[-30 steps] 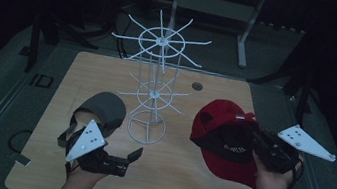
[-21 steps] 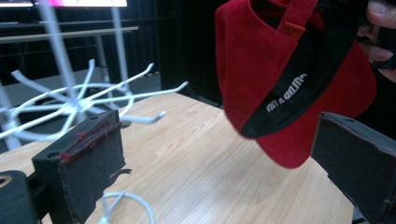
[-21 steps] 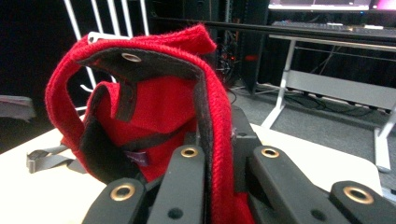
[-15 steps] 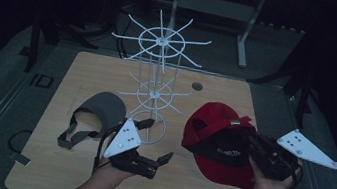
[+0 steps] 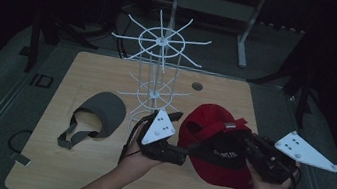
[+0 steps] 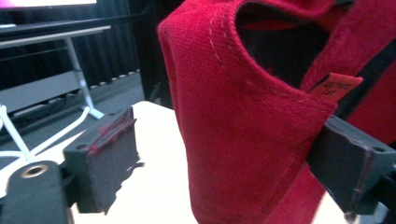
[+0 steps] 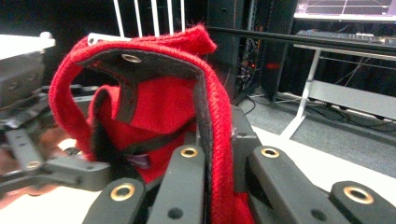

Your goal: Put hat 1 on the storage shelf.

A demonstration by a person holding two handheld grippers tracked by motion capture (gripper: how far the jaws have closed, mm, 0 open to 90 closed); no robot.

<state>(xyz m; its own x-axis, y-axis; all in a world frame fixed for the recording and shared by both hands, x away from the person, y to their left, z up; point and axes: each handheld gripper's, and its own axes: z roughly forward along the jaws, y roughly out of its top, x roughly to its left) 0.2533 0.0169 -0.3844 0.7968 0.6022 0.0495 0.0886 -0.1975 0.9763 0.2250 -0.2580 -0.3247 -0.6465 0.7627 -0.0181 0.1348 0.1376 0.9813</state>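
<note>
A red cap is held up off the wooden table at the right. My right gripper is shut on its back edge; in the right gripper view the red fabric is pinched between the jaws. My left gripper has come up to the cap's left side. In the left gripper view the cap's rim hangs between the jaws, which have just been closing. The left pad stands apart from the fabric.
A white wire rack with radiating hooks stands at the middle of the table, just behind the left gripper. A grey cap lies to its left with its strap loose. A small round hole sits near the far edge.
My left gripper moved right, from beside the grey cap to the red cap's edge. The red cap shifted slightly left and tilted up in the right gripper.
</note>
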